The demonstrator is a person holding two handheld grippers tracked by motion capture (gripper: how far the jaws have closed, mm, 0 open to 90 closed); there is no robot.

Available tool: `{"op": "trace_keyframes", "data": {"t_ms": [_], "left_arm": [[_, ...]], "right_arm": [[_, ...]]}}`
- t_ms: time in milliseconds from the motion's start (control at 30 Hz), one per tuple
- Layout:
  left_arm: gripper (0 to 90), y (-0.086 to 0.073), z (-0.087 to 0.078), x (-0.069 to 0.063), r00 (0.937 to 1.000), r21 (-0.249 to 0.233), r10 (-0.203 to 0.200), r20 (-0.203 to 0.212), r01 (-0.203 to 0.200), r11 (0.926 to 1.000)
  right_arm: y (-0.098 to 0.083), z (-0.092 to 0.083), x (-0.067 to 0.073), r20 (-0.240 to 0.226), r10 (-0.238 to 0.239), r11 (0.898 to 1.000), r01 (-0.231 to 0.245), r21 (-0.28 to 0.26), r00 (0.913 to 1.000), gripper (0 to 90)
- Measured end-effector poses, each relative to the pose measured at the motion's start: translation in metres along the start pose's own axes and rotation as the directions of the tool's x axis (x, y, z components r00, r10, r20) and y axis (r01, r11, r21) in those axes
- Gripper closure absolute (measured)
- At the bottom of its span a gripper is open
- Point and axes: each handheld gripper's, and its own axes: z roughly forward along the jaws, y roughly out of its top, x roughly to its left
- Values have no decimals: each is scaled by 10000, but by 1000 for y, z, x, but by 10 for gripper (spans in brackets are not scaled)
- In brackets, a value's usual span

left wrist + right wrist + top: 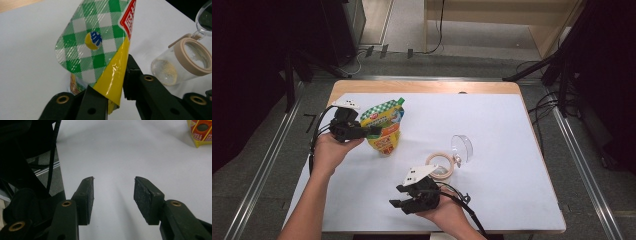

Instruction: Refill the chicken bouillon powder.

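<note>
A stand-up pouch (pixel 384 125) with a green-and-white check top and a yellow body sits at the left of the white sheet. My left gripper (pixel 374 131) comes at it from the left and is shut on its side edge. In the left gripper view the jaws of this gripper (pixel 117 92) pinch the yellow fold of the pouch (pixel 100 50). My right gripper (pixel 398 205) hovers near the front edge and points left. It (pixel 113 192) is open with only bare sheet between its pads. The pouch's bottom corner (pixel 201 132) shows far off.
A small glass jar (pixel 441 165) with a beige rim lies on its side mid-table, its clear hinged lid (pixel 462 147) swung open; the jar (pixel 180 65) holds a little powder. The white sheet (pixel 492 130) covers a wooden table. Cables trail from both grippers.
</note>
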Motion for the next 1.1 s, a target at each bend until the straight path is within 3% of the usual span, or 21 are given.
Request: {"op": "trace_keyframes", "data": {"t_ms": [133, 433, 667, 867, 1100], "left_arm": [[876, -1, 0, 2, 9993, -94, -346, 121, 348, 9994], [898, -1, -3, -1, 9997, -102, -236, 16, 236, 9997], [900, 0, -17, -2, 9989, -46, -173, 426, 175, 9998], [900, 2, -30, -12, 9983, 270, -51, 586, 36, 9996], [900, 2, -42, -25, 9958, 246, 99, 914, -122, 9996]], "right_arm": [[-10, 3, 0, 96, 45, 9999, -46, 101, 9999, 519], [-22, 1, -5, 142, 265, 9993, -269, 275, 9995, 512], [-23, 2, -7, 179, 379, 9989, -384, 285, 9991, 502], [-22, 0, -8, 295, 439, 9989, -444, 143, 9986, 500], [-19, -2, -9, 379, 668, 9977, -661, -176, 9970, 511]]}}
